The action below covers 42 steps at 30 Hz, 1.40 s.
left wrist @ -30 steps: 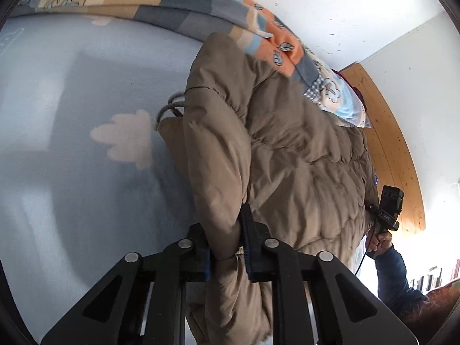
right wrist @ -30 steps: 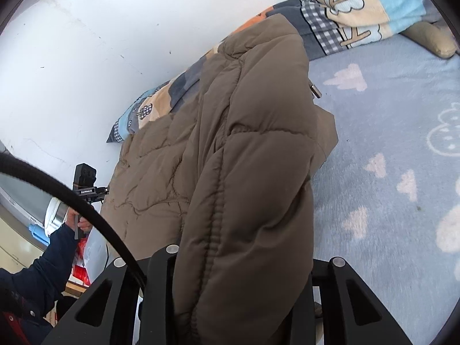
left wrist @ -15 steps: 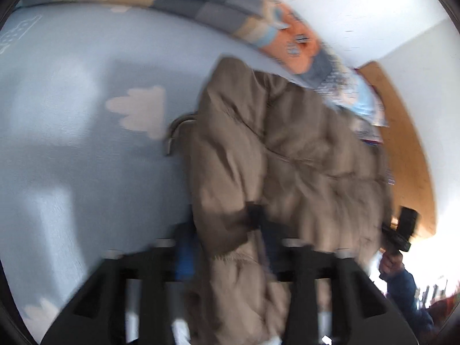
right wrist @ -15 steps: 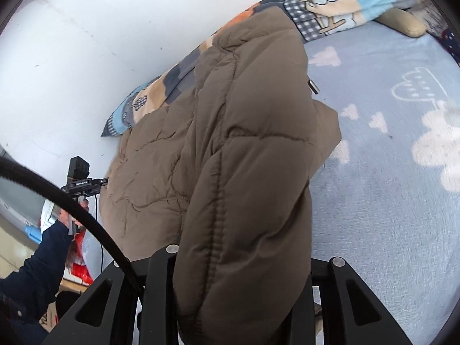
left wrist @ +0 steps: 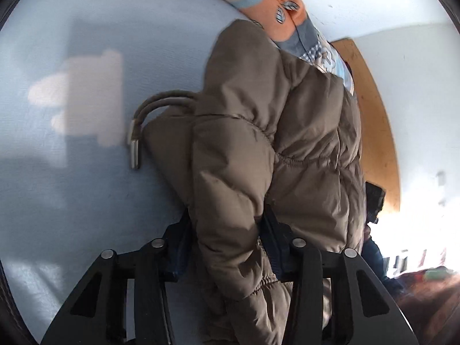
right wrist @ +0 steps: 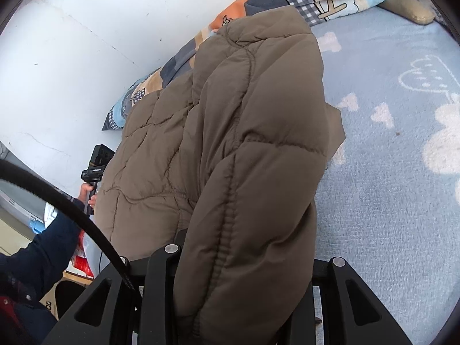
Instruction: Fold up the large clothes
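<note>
Blue bedsheet (right wrist: 402, 201) – both tools pinch a puffy (brown) jacket (right wrist: 230, 143)

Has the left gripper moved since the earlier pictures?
Yes. The left gripper, closing around the brown jacket, has come down nearer the blue bedsheet, whose cloud print looks bigger.

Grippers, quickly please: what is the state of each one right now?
Left gripper: closing, with a fold of the brown puffer jacket between its jaws.
Right gripper: shut on the same jacket.

Daylight, bright. Left wrist view blown out at lower right, slight motion blur, soft shadows on the bedsheet (left wrist: 72, 172). Fisheye bending, dark corners.
</note>
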Motion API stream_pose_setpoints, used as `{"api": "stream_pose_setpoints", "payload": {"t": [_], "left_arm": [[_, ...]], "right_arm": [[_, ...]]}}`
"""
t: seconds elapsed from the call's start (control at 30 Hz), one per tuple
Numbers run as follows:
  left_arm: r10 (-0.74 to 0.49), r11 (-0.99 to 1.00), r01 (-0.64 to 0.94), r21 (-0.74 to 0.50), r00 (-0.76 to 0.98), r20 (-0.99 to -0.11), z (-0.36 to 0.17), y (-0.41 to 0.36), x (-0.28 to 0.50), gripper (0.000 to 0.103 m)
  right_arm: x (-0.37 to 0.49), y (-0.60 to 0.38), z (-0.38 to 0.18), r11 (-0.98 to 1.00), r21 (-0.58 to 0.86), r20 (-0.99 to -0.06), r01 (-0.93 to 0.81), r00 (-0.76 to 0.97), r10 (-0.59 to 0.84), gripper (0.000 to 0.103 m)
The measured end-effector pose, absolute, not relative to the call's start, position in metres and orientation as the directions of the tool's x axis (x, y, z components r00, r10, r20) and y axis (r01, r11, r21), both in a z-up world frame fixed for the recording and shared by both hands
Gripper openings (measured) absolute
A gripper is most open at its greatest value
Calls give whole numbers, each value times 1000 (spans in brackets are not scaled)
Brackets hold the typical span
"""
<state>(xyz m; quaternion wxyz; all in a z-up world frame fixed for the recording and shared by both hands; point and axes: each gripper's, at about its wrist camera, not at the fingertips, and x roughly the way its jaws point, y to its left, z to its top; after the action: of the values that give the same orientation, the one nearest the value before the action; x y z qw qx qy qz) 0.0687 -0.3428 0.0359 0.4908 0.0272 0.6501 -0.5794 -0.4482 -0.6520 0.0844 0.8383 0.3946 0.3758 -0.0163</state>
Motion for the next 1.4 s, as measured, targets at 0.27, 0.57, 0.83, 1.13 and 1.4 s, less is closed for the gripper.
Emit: {"api": "stream_pose_setpoints", "payload": {"t": [0.27,0.57,0.83,1.13,1.4], "left_arm": [[-602,266,619,-739,-492,-629,63,-315,42,26],[-618,323,581,-747,-467,-632,82,-252,-14,25],[-639,389,538,-747,-427,-640,78,-208,-43,25],[-630,499,480,-722,-372,-682,106,-185,-23,41],[-863,258,374,-891,-326,-386,207,-146,-45,79]], "right_arm": [[-458,-649,84,691,645,-649,326,710,272,34],[-480,-627,100,706,643,-661,295,680,318,33],[-523,-581,91,668,684,-652,294,657,378,33],[-517,-537,160,854,226,-853,469,518,-59,49],[-521,-428,243,903,179,-683,392,710,-173,53]]}}
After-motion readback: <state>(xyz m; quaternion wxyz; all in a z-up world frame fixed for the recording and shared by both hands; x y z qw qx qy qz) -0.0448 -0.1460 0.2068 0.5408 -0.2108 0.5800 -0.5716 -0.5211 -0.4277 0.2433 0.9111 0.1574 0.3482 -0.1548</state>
